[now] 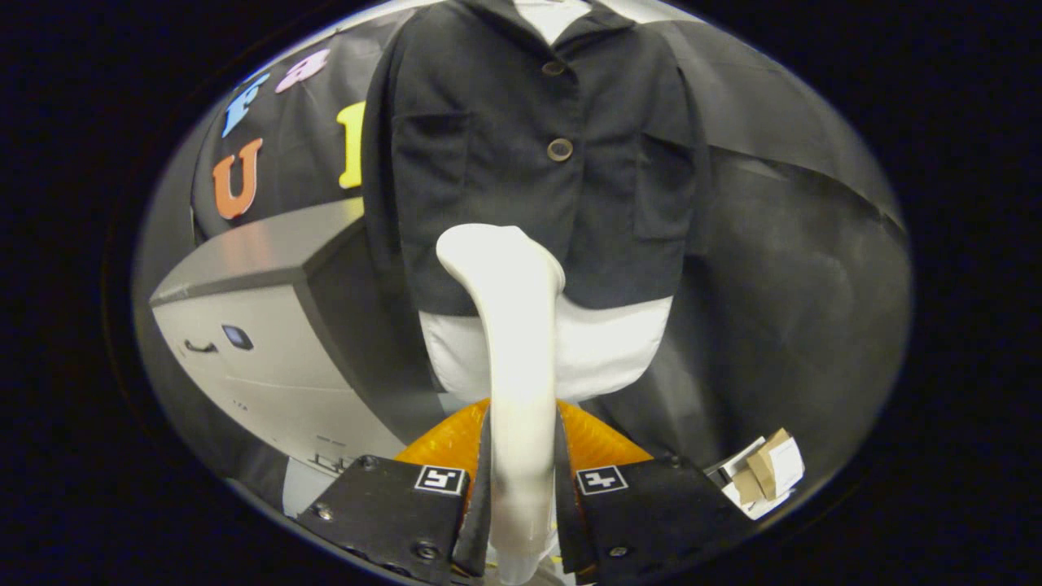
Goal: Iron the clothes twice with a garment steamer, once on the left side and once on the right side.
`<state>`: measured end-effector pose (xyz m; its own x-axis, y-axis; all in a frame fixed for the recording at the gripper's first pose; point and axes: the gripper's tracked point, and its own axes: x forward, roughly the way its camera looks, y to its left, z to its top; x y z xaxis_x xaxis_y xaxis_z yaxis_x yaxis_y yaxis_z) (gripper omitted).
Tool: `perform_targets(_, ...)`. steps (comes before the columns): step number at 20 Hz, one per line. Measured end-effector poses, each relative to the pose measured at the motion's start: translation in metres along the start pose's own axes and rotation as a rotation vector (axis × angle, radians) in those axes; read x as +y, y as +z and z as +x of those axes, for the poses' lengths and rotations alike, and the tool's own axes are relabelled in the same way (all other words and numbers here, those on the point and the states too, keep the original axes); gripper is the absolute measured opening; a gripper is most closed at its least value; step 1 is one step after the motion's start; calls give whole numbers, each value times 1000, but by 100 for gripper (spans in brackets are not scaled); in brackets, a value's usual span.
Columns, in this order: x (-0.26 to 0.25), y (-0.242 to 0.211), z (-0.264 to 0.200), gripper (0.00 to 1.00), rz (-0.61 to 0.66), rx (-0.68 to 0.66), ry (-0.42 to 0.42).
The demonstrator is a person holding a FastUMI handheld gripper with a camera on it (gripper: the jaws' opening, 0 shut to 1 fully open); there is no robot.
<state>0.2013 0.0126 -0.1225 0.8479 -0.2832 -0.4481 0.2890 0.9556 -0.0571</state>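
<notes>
A handheld gripper (521,488) is closed around the handle of a white garment steamer (513,342). Both fingers press against the handle from either side, with no gap showing between them and it. Each finger carries a small square black-and-white marker on its top face. The steamer rises straight up from between the fingers and curves forward at its top, where its broad head points at the clothing just ahead.

The clothing is a dark, short jacket (537,155) worn by a white dress form (610,350). The jacket is buttoned down the front with round brown buttons (559,149), has a collar and a patch pocket on each side of the chest. The steamer head sits in front of the lower middle of the jacket, close to the hem; whether it touches the cloth cannot be told. Below the hem the bare white form shows, and beneath that an orange ribbed base (444,443) lies just behind the fingers.

To the left of the jacket stands a grey, boxy appliance (260,325). To the right, low down near the fingers, lie some small cardboard and white paper pieces (765,476).
</notes>
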Motion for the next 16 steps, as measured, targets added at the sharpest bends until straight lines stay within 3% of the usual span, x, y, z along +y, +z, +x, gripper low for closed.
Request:
perform_targets(8,-101,128,-88,37,180,-289,-159)
perform_targets(16,-135,286,-119,37,164,-645,-115)
